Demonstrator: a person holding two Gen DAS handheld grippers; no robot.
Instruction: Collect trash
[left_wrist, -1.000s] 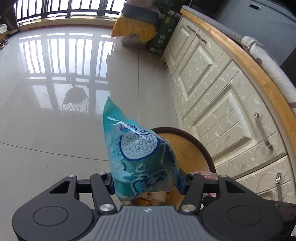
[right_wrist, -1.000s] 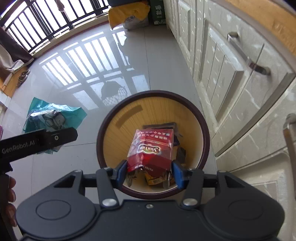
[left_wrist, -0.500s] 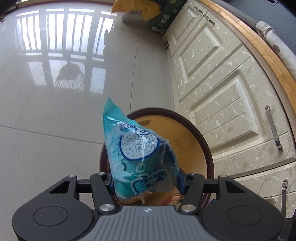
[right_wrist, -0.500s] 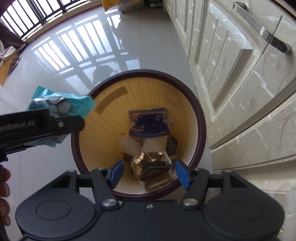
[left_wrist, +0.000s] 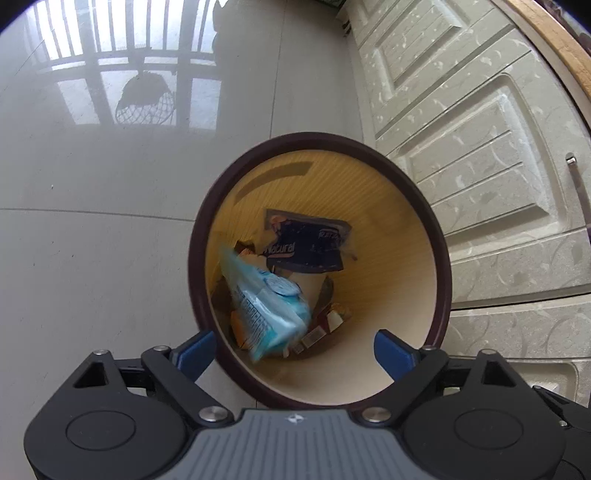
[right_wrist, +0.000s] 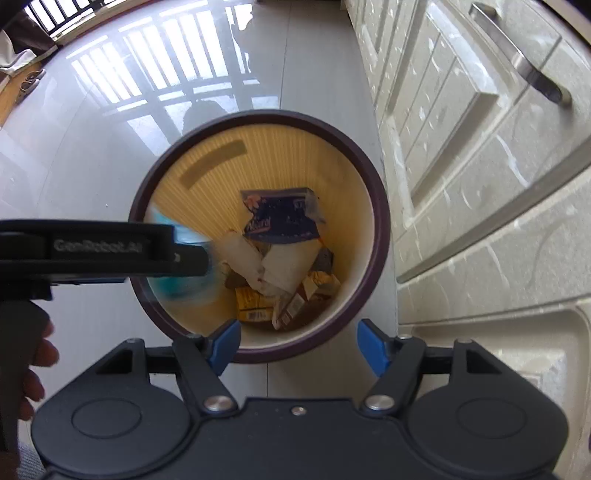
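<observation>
- jaws of the left gripper (left_wrist: 291, 352) stand wide with nothing between the pads; they have just been opening, and the blue bag (left_wrist: 267, 304) is clear of them, blurred, inside the bin (left_wrist: 441, 258) on its left side.
- jaws of the right gripper (right_wrist: 297, 347) are well apart and hold nothing; they too have just been opening, over the bin's near rim.
- bag risk: it is light and crinkly, and in the right wrist view its blur sits close to the left wall, so it may catch on the rim or lean there instead of settling among the other trash.
- rim risk: both grippers point steeply down right above the bin; lowering either one further could knock the rim, and a light bin could tip or slide on the glossy floor (left_wrist: 92, 258).
- crowding risk: the left gripper reaches across the right wrist view, with fingers of a hand (right_wrist: 35, 365) at that view's left edge, so the two tools could collide if both pull away at once.
- cabinet (left_wrist: 491, 192) stands just beside the bin; a wide swing to that side could strike a door or a handle (right_wrist: 524, 70).
- contents: a dark packet (left_wrist: 306, 247) and boxes already lie in the bin; whether more trash waits elsewhere cannot be told.
</observation>
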